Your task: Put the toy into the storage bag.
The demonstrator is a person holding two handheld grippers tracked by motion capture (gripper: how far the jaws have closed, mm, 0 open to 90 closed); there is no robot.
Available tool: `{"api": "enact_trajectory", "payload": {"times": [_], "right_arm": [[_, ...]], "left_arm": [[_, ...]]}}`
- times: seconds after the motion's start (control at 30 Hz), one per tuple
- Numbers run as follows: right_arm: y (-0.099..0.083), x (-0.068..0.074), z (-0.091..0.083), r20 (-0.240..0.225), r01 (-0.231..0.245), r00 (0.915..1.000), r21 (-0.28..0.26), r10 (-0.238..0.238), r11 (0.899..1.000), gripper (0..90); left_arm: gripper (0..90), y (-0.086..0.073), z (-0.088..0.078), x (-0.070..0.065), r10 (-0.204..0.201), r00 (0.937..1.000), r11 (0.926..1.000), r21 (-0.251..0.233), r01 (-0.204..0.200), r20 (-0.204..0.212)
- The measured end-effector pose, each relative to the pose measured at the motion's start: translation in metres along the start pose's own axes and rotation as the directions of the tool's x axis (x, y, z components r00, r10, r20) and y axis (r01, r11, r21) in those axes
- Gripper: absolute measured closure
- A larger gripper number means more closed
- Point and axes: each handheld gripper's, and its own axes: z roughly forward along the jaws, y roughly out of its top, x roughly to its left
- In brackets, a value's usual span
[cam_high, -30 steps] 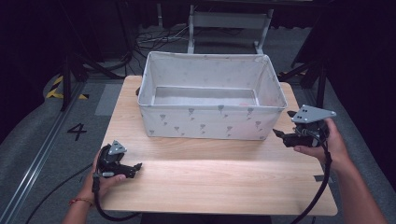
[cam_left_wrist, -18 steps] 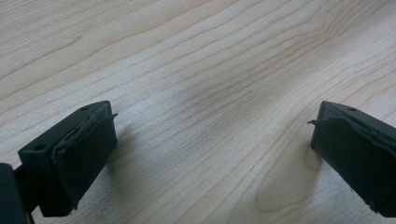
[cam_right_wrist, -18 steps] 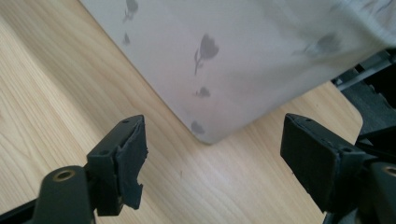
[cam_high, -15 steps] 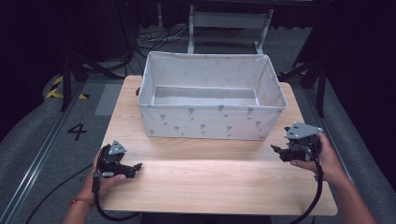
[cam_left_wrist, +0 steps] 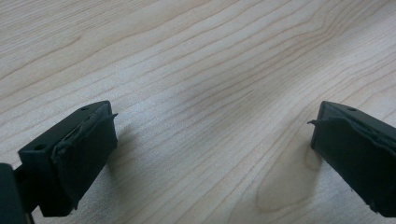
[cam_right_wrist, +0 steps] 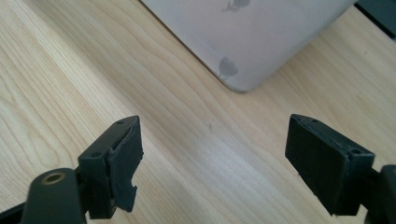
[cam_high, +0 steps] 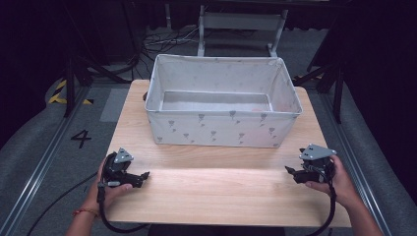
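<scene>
One desk, one box, two tongs, two hands

There is one wooden desk (cam_high: 216, 191), and on it stands one white fabric box (cam_high: 223, 105) with small grey prints. Two tongs are over the desk: the left tongs (cam_high: 143, 175) and the right tongs (cam_high: 290, 170), each with two black jaws standing apart, and each with one grey three-cornered plate and one cable. Two hands hold them, the left hand (cam_high: 105, 189) and the right hand (cam_high: 339, 179). One painted number 4 (cam_high: 81, 138) is on the floor.
</scene>
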Motion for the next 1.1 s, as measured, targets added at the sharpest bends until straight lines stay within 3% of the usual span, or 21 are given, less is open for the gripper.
{"api": "enact_trajectory", "payload": {"times": [0.07,0.23,0.47,0.6,0.67,0.77,1.1], "right_arm": [[-0.012,0.002,0.003,-0.021,-0.016,0.9997,-0.009,0.016,1.0,18.4],[-0.031,0.003,0.007,-0.024,-0.069,0.9973,-0.001,0.069,0.998,18.3],[-0.061,0.003,0.006,-0.047,-0.176,0.9836,-0.036,0.174,0.984,18.6],[-0.077,0.001,0.005,-0.061,-0.256,0.9656,-0.057,0.253,0.965,17.7],[-0.084,0.001,0.007,-0.046,-0.285,0.9581,-0.054,0.283,0.957,16.8],[-0.091,-0.003,0.008,-0.081,-0.358,0.9321,-0.052,0.353,0.932,15.9],[-0.091,-0.002,0.009,-0.054,-0.368,0.9291,-0.045,0.366,0.929,12.8]], "left_arm": [[0.6,0.0,0.0,0.0,0.001,1.0,1.0,0.0,-0.001,0.0],[0.6,0.0,0.0,0.0,-0.001,1.0,1.0,0.0,0.001,-0.001],[0.6,0.0,0.0,0.0,-0.003,1.0,1.0,0.001,0.003,0.001],[0.6,0.0,0.0,0.0,-0.001,1.0,1.0,0.0,0.001,-0.001],[0.6,0.0,0.0,0.0,-0.002,1.0,1.0,0.001,0.002,0.0],[0.6,0.0,0.0,0.0,-0.001,1.0,1.0,-0.001,0.001,-0.002],[0.5,0.0,0.0,-0.002,-0.014,0.9998,0.9999,-0.005,0.014,-0.015]]}}
